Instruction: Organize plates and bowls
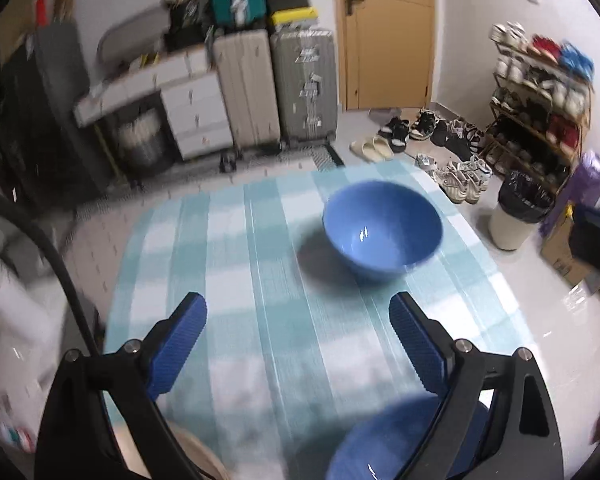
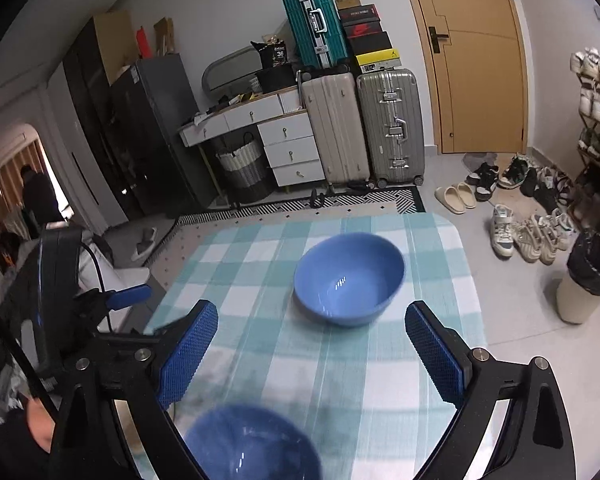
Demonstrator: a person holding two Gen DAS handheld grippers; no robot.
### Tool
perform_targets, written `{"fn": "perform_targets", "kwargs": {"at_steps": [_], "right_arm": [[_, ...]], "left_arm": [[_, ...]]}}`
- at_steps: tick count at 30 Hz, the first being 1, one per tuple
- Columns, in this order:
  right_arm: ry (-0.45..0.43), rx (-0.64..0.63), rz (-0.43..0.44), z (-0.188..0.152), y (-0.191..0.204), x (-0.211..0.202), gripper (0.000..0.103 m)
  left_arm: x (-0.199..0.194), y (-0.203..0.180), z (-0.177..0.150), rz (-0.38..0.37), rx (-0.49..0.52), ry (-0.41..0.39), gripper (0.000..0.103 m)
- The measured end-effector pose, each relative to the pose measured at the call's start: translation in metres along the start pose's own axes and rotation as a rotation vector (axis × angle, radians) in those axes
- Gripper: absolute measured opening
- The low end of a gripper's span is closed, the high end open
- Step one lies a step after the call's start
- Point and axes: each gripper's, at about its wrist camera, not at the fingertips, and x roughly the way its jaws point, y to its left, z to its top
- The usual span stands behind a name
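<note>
At the middle of the counter [image 2: 260, 360] two blue bowls [image 2: 349, 278] [image 2: 252, 444] stand apart, unstacked, both hand-held grippers [image 1: 298, 338] [image 2: 312, 354] wide and empty.

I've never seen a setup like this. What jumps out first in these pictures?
A blue bowl sits upright and empty on the far half of a table with a teal checked cloth. A second blue bowl lies blurred at the near edge. In front, each camera shows its own tool, left tool and right tool, blue pads spread wide, holding nothing. Behind stand suitcases.
</note>
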Motion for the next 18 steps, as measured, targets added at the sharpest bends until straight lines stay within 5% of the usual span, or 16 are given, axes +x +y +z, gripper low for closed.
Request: {"fn": "perform_targets", "kwargs": {"at_steps": [4,6,10,18], "right_arm": [[0.01,0.041,0.04,0.022,-0.026,0.03,0.097],[0.028,0.048,0.044,0.028,-0.038,0.048,0.097],[0.109,0.125,0.037,0.031,-0.076,0.095,0.096],[0.213,0.212,0.028,0.026,-0.135,0.166,0.096]], "left_arm": [[0.02,-0.014,0.016,0.083,0.1,-0.069,0.099],[0.037,-0.019,0.025,0.208,0.122,-0.059,0.1],[0.068,-0.017,0.041,0.151,0.091,-0.029,0.1],[0.134,-0.019,0.049,0.175,0.106,0.049,0.1]]}}
